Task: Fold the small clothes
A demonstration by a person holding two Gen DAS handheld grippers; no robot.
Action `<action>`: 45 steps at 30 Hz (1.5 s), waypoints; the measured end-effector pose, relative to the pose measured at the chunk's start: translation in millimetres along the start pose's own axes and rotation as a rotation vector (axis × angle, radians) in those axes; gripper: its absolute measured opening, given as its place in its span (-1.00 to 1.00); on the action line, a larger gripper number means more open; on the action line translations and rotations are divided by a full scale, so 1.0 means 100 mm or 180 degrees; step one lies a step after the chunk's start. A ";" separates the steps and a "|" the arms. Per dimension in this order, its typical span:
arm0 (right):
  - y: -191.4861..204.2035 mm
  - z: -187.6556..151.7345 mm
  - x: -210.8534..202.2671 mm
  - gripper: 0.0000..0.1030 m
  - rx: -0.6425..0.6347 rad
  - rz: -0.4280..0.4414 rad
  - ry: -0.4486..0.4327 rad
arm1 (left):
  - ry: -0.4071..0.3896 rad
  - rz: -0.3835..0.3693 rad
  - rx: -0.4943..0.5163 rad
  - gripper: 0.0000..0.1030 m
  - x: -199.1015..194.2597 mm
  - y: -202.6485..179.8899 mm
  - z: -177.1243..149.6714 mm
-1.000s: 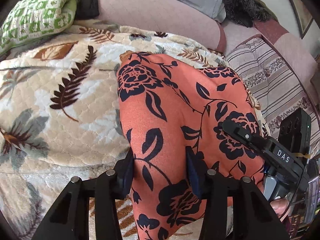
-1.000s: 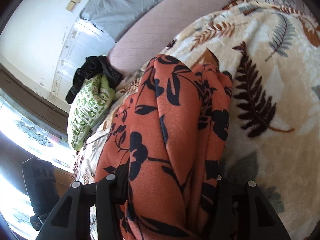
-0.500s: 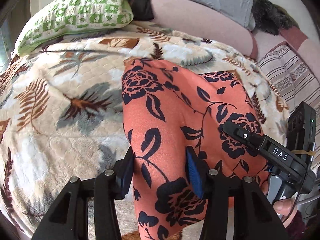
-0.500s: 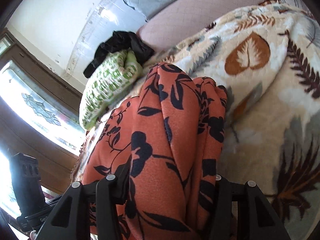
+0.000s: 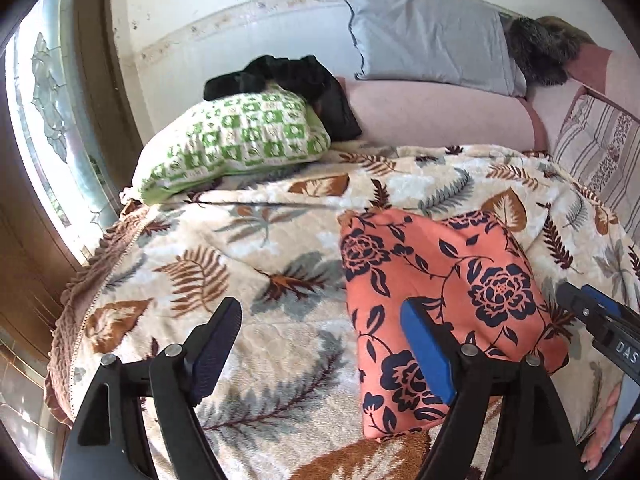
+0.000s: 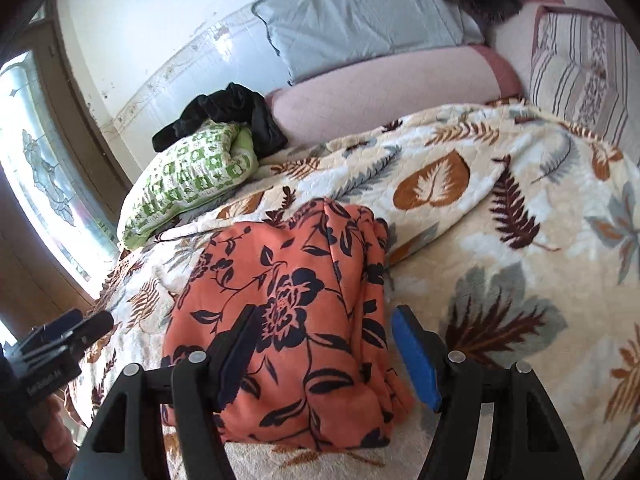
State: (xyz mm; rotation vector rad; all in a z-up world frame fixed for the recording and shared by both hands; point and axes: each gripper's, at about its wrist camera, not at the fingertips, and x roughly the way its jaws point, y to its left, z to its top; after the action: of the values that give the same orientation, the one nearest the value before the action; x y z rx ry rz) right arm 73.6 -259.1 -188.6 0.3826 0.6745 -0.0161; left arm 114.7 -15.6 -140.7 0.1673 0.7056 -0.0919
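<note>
Left gripper (image 5: 320, 344) spread wide, jaws just been opening, nothing pinched: leaf-print blanket (image 5: 256, 280) under the gap, right pad over the near-left edge of the folded orange floral garment (image 5: 444, 300). Right gripper (image 6: 326, 346) likewise parted, jaws just been opening, near-right part of the garment (image 6: 296, 312) seen between them, no pad pressing on it. Garment lying flat on the blanket, folded into 1 compact bundle. Green checked pillow (image 5: 240, 144) and black cloth (image 5: 296, 80) farther back, grey pillow (image 5: 428, 36) against the wall.
</note>
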 end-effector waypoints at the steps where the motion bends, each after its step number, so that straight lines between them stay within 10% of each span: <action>1: 0.03 -0.01 -0.13 0.38 -0.0045 -0.0004 -0.0057 | -0.0042 0.0058 -0.0011 0.60 -0.07 0.04 0.02; 15: 0.78 -0.06 -0.94 0.41 -0.0537 0.0058 -0.0267 | -0.0340 0.0564 -0.0384 0.82 -0.69 0.62 -0.03; 45: 1.14 -0.28 -0.78 0.41 -0.0903 -0.0140 -0.0077 | -0.0391 0.0192 -0.0367 0.89 -0.79 0.60 -0.28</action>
State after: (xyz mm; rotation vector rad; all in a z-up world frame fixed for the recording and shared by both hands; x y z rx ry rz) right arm 10.6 -151.3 -122.1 0.0945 0.6508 0.0329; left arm 45.6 51.1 -102.9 0.0718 0.5811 -0.0036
